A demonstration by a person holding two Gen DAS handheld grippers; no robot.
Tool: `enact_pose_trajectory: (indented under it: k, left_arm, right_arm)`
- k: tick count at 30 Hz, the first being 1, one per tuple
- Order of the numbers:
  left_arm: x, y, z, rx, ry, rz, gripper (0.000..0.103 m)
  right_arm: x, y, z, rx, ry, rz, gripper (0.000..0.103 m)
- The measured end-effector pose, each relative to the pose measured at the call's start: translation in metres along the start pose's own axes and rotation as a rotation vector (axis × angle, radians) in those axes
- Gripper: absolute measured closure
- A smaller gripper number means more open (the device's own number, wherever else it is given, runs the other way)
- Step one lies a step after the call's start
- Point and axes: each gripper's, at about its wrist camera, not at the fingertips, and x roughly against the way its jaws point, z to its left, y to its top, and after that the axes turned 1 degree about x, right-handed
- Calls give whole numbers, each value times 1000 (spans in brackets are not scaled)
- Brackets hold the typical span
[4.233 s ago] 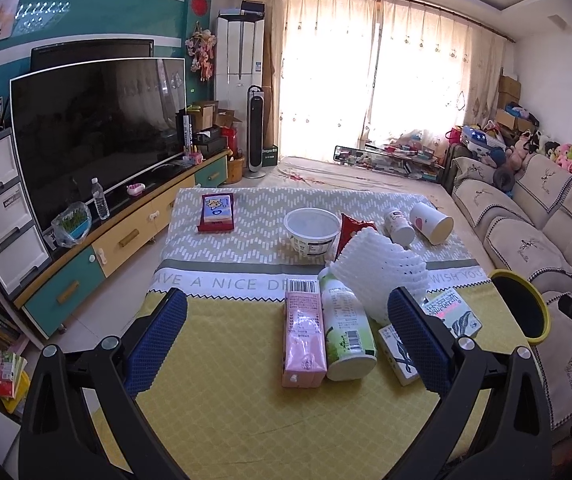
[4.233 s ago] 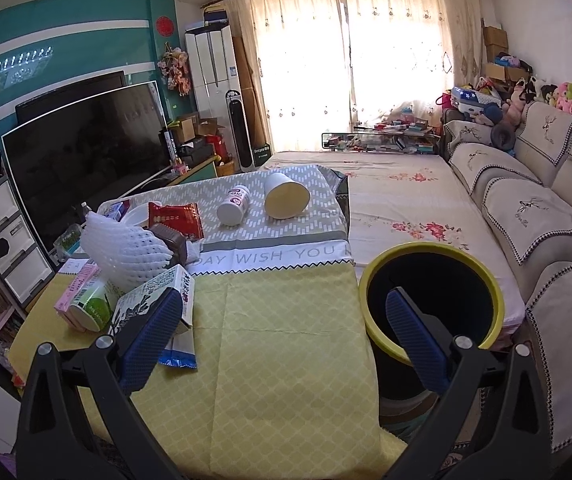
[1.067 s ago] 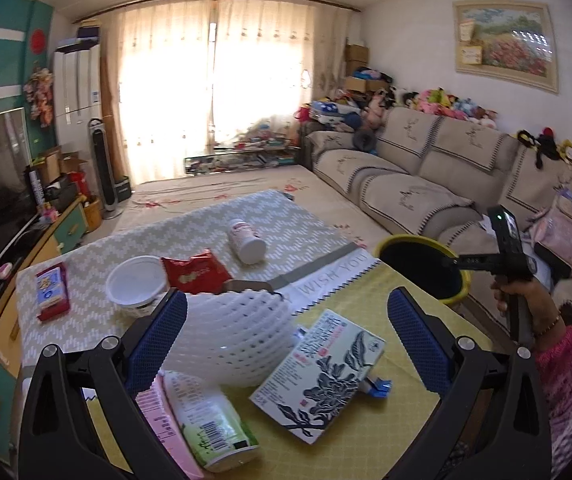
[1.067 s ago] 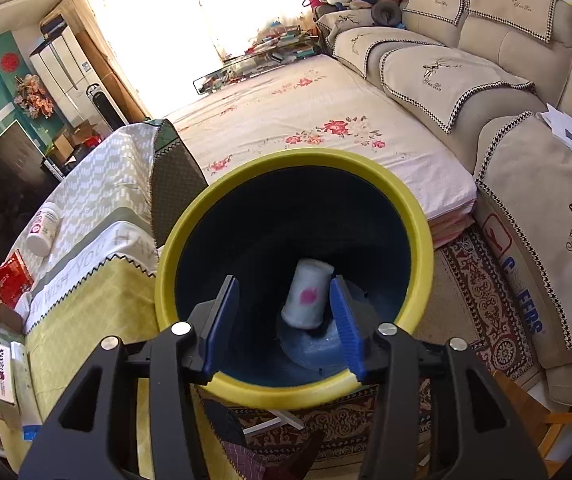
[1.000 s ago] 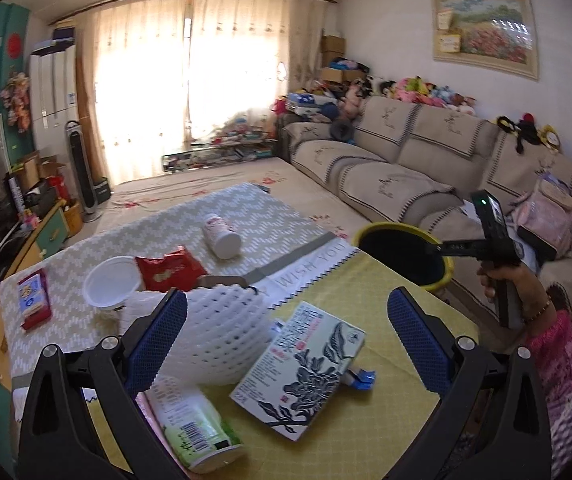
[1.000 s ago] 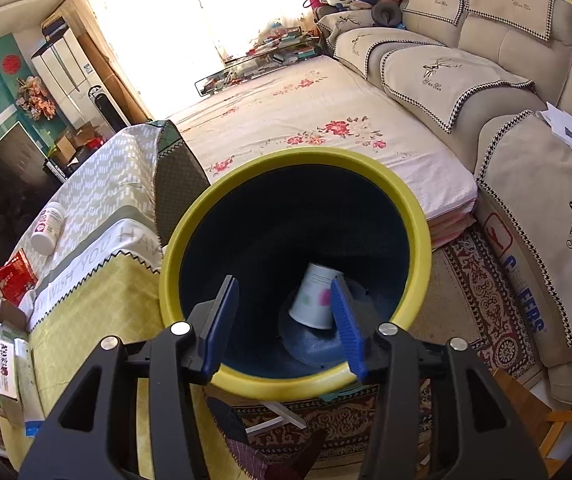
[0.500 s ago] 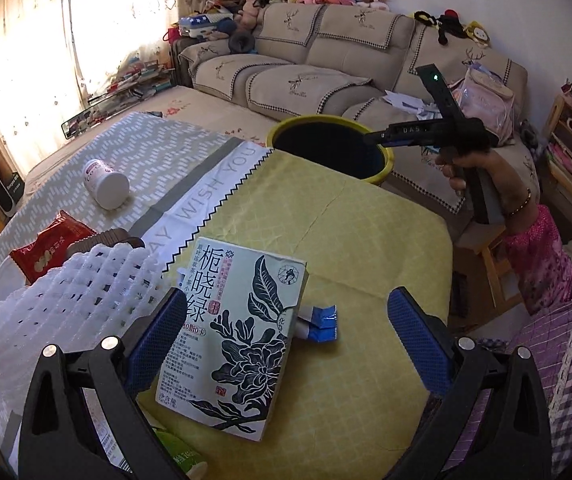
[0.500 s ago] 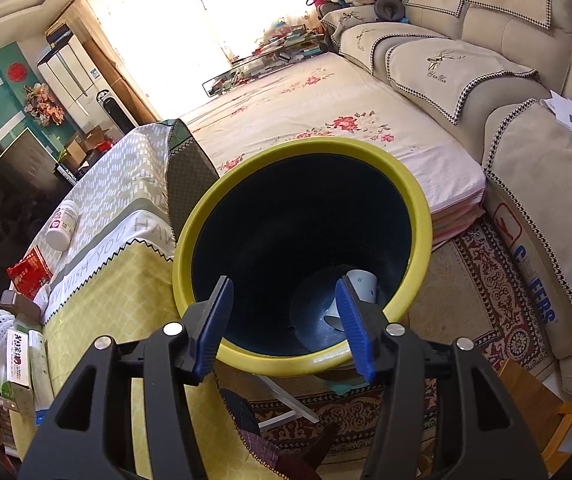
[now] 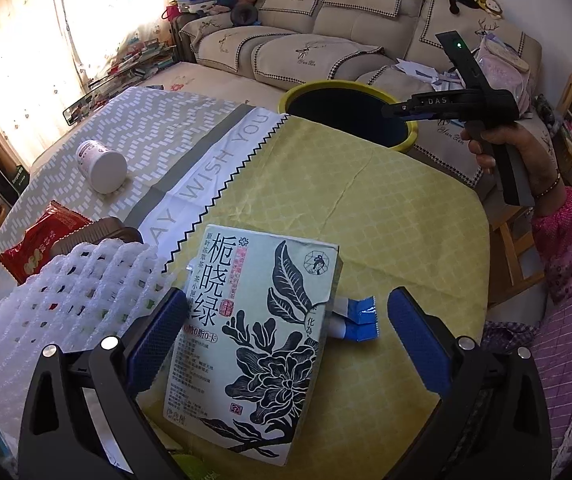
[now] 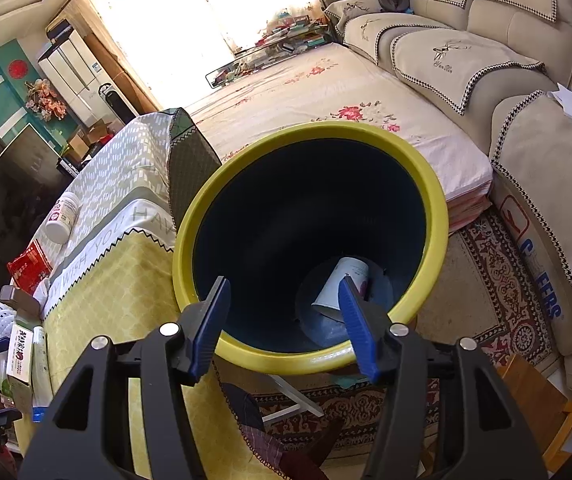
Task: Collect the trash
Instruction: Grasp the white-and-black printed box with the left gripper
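My left gripper is open just above a pale green tea box with black flower print that lies flat on the yellow tablecloth. A blue wrapper sticks out from under the box. My right gripper is open and empty over the yellow-rimmed bin, seen also in the left wrist view. A white paper cup lies on the bin's bottom.
White foam netting, a red snack bag and a white pill bottle lie on the table. A sofa stands behind the bin. A patterned rug lies beside it.
My left gripper has swung right and come down close over the tea box. The cup has dropped from my right gripper and settled on the bin's bottom; the right gripper has pulled back a little.
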Motion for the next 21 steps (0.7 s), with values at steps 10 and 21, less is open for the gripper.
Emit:
enact_pose_trajectory:
  k: [10,21]
  left_arm:
    - [-3,2,1,-8,16,19,4]
    - [-2,2,-6,-42,32,12,13]
  right_arm:
    - [-2,-1,1,3,4,2,48]
    - [-7,-4,2,4,12,13,48]
